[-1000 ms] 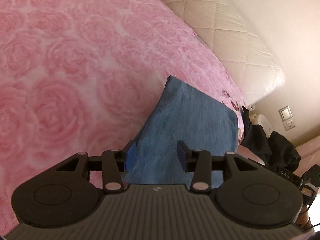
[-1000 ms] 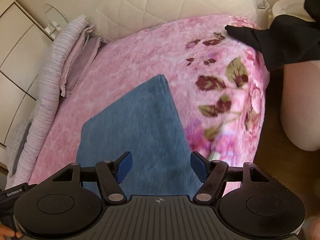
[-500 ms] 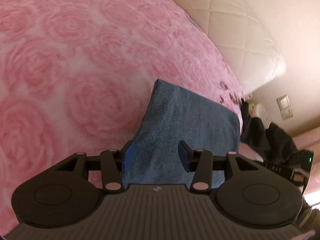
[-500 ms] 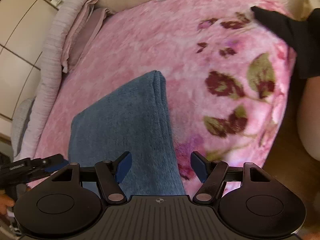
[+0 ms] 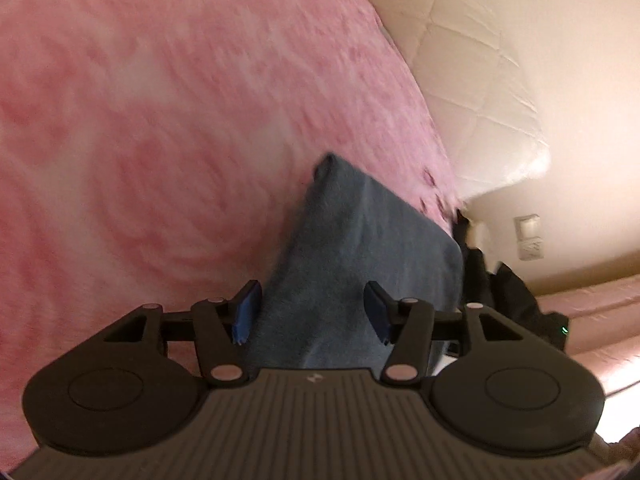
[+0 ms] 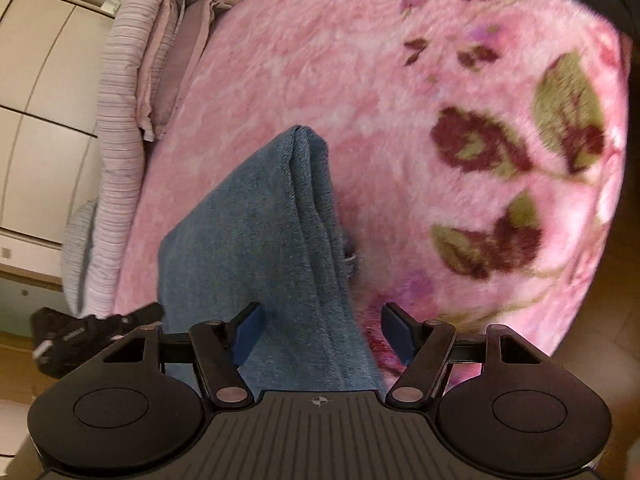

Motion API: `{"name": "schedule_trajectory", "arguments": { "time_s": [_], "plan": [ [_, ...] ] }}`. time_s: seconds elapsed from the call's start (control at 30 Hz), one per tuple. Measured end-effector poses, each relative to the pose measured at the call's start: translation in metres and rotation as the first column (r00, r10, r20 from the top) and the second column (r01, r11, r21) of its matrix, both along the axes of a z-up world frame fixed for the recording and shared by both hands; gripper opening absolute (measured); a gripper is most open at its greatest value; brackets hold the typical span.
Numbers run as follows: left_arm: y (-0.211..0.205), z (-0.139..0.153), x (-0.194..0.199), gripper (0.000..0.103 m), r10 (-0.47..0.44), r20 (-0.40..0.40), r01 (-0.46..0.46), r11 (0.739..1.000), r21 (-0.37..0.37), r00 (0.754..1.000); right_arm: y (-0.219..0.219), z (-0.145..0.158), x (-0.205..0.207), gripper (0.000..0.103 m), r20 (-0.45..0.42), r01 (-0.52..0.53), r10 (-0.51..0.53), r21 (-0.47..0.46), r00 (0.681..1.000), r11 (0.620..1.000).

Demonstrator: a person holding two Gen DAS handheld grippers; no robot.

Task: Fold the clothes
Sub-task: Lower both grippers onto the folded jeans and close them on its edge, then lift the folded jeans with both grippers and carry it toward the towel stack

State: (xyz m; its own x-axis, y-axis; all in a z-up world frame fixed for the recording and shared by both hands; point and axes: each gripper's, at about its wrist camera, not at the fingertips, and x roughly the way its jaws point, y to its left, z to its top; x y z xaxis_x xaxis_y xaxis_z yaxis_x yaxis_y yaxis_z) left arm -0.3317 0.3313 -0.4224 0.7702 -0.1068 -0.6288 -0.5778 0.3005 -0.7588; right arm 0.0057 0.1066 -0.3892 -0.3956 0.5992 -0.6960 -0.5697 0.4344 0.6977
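Folded blue garment (image 6: 256, 248) lies on the pink bed (image 6: 360, 80); left hand-held gripper (image 5: 312, 312) is opening, right hand-held gripper (image 6: 320, 332) apart, both straddling the garment's near end.

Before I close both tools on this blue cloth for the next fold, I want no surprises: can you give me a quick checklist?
1. Left tool open: ok, jaws opening, nothing pinched.
2. Right tool open: ok, pads apart, not pressing on the cloth.
3. Blue cloth under both tools: ok, its near end runs between the fingers in each wrist view.
4. Cloth already folded: ok, stacked layers show along its right edge in the right wrist view.
5. Cloth lying flat on the pink blanket: ok.
6. Near corners of the cloth lined up: cannot tell, the tool bodies hide them.
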Motion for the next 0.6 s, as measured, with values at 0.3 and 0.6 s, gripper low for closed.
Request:
{"name": "schedule_trajectory", "arguments": {
  "time_s": [0.3,0.6],
  "plan": [
    [-0.004,-0.024,0.024,0.06,0.009,0.055,-0.006,0.999,-0.053,0.998,0.02,-0.023,0.001,0.068,-0.118,-0.015,0.017,0.02,0.993,1.0],
    [-0.015,-0.014,0.03,0.044,0.012,0.045,-0.013,1.0,0.013,0.999,0.02,-0.021,-0.001,0.039,-0.142,-0.01,0.016,0.041,0.99,0.999]
  ]
}}
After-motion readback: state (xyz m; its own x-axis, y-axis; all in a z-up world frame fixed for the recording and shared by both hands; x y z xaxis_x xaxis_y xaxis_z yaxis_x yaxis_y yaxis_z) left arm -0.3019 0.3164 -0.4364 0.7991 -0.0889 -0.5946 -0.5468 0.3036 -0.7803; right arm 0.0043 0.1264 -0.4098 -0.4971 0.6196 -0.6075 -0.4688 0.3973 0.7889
